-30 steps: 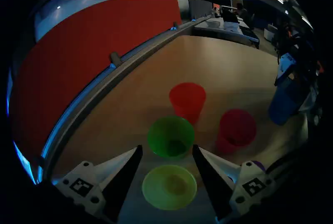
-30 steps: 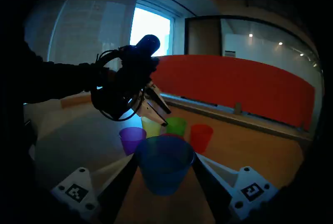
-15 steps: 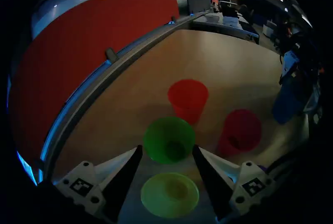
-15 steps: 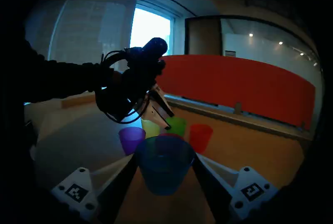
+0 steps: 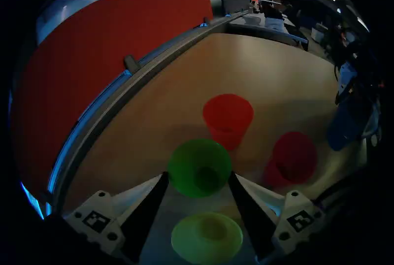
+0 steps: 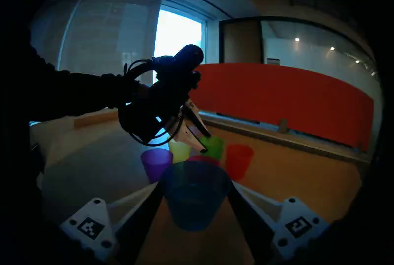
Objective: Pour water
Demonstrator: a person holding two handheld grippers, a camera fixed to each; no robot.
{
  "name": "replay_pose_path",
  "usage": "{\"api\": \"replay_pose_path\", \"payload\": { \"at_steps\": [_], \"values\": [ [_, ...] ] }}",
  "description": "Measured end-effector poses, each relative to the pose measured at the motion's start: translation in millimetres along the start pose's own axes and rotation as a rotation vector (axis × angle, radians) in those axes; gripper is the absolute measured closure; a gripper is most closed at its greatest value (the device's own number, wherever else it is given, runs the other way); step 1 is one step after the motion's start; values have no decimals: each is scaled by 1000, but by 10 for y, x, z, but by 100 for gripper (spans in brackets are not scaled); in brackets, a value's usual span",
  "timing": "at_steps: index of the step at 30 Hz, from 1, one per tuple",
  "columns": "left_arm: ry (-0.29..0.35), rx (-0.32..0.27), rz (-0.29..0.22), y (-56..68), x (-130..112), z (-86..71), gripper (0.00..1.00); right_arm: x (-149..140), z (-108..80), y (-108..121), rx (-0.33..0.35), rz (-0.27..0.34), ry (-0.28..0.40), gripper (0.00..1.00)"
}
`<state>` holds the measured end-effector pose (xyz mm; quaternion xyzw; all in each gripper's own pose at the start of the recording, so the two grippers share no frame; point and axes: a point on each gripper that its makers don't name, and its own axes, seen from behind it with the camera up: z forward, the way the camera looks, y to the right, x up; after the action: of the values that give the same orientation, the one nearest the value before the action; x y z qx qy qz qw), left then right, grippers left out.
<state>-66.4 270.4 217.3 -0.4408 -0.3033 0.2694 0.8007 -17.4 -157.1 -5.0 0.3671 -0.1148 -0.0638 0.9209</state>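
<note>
My right gripper (image 6: 195, 186) is shut on a blue cup (image 6: 194, 193), held upright just above the wooden table (image 6: 305, 186). Behind it stand a purple cup (image 6: 156, 162), a yellow cup (image 6: 180, 150), a green cup (image 6: 213, 147), an orange-red cup (image 6: 238, 159) and a dark red cup (image 6: 202, 159), partly hidden. A hand in a dark sleeve holds my left gripper (image 6: 197, 132) open above the yellow and green cups. In the left gripper view the green cup (image 5: 199, 166) lies below my open fingertips (image 5: 160, 186), with the yellow cup (image 5: 207, 238) nearer and the blue cup (image 5: 342, 127) at the far right.
A red partition (image 5: 98, 58) with a grey rail (image 5: 133, 85) runs along the table's far edge. The orange-red cup (image 5: 227, 119) and dark red cup (image 5: 293, 159) stand beyond the green one. Bare tabletop (image 5: 256, 68) stretches behind them. A bright window (image 6: 180, 38) is in the background.
My left gripper has moved forward over the cups: the yellow cup slid toward the bottom of its view. In the right gripper view it shifted right and slightly up. The blue cup stays gripped.
</note>
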Motion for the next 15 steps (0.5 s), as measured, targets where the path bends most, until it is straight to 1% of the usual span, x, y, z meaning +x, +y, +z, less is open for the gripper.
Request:
{"api": "replay_pose_path", "payload": {
  "at_steps": [5,15],
  "values": [
    [3,1,0,-21,20,26,11,-17,9,0,0,3,-1,8],
    [12,-6,8,-12,47,83,11,-30,23,15,0,7,-4,8]
  ]
}}
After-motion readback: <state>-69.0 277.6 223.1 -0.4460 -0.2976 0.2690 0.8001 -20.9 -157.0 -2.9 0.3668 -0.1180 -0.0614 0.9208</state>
